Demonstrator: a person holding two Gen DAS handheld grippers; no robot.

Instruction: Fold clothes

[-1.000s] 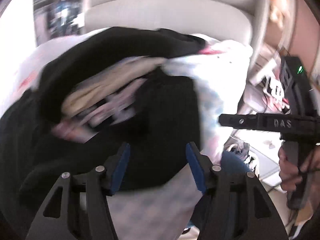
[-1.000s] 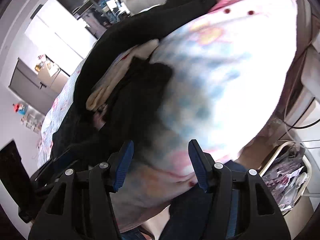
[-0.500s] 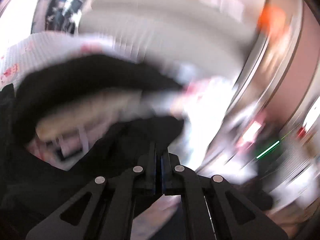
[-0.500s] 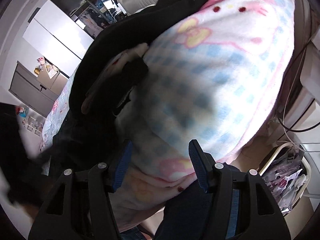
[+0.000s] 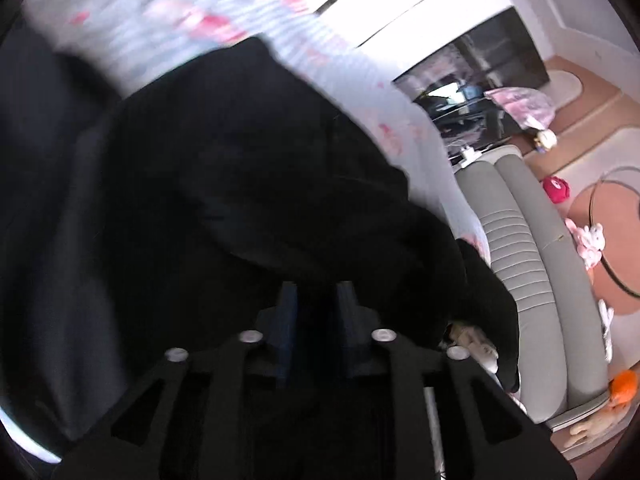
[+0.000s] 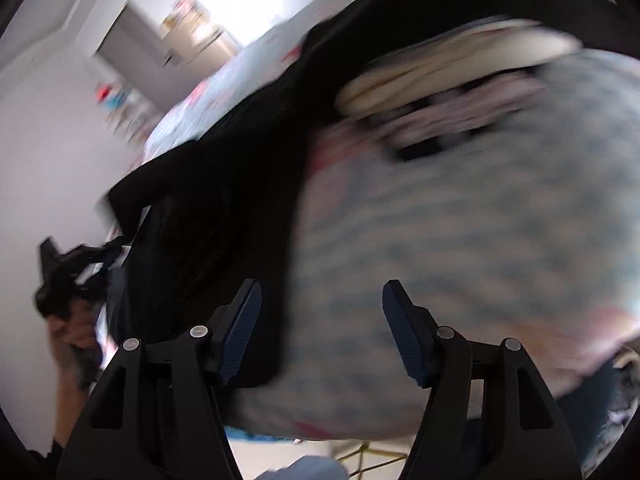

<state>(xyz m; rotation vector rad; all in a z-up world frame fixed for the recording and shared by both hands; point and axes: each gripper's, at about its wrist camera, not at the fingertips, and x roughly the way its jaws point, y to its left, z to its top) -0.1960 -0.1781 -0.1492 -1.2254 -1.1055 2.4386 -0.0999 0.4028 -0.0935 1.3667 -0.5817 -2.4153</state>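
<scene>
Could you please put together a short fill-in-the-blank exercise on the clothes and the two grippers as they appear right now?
1. The garment that fills most of the left wrist view is ____ in colour.
2. The pads on the right gripper fingers are ____ in colour.
3. The blanket in front of the right gripper has a pale blue ____ pattern.
4. The ribbed sofa at the right of the left wrist view is ____ in colour.

Missing words: black; blue; checked; grey

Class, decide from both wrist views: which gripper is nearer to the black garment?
Left. The left gripper is opening right at the black garment; the right gripper, also opening, mostly faces the checked blanket, the garment beside its left finger.
</scene>
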